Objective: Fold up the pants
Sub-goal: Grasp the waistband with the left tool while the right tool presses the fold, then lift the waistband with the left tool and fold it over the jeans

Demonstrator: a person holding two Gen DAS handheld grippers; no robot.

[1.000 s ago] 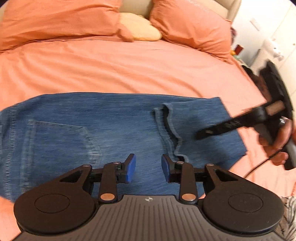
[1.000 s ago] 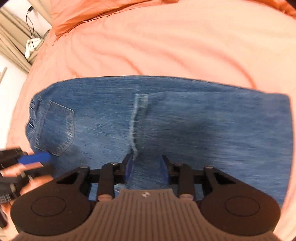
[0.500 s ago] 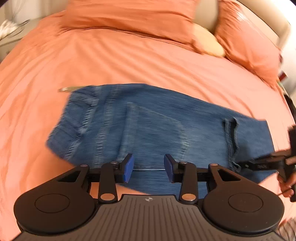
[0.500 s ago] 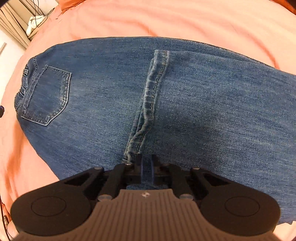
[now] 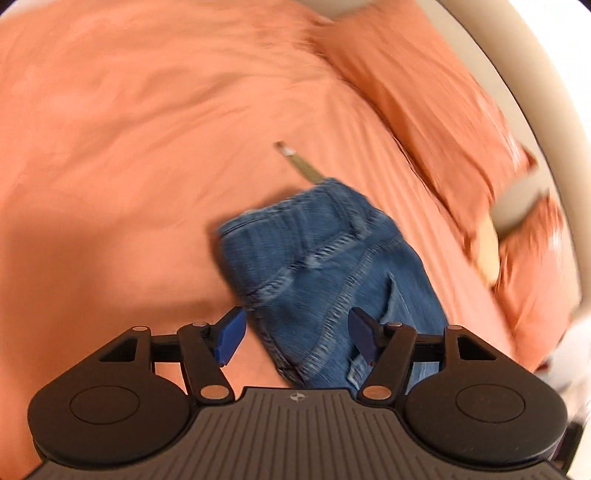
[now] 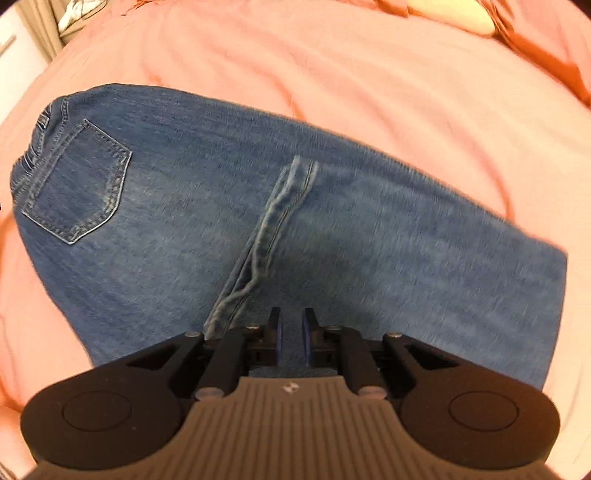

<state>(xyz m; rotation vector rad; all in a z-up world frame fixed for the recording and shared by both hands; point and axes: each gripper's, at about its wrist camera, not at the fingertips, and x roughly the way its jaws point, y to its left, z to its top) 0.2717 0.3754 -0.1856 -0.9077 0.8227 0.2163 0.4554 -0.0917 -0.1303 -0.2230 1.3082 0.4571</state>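
Note:
Blue jeans [image 6: 332, 229] lie folded over on the orange bed, back pocket [image 6: 77, 184] at the left and a leg hem seam [image 6: 269, 236] across the middle. My right gripper [image 6: 290, 334] is nearly shut, its pads a narrow gap apart, low over the jeans' near edge just right of the hem; whether it pinches denim is hidden. In the left wrist view the waistband end of the jeans [image 5: 325, 273] lies between the wide-open fingers of my left gripper [image 5: 293, 338], which is empty above it.
The orange bedsheet [image 5: 129, 147] spreads all around. Orange pillows [image 5: 424, 92] and a cream headboard [image 5: 532, 96] are at the right in the left wrist view. A thin belt-like strap [image 5: 301, 164] pokes out beyond the waistband. A pale cushion [image 6: 454, 14] lies far off.
My left gripper swung left to the waistband end and opened wider. My right gripper closed near the hem, then parted slightly and shifted right along the jeans' edge.

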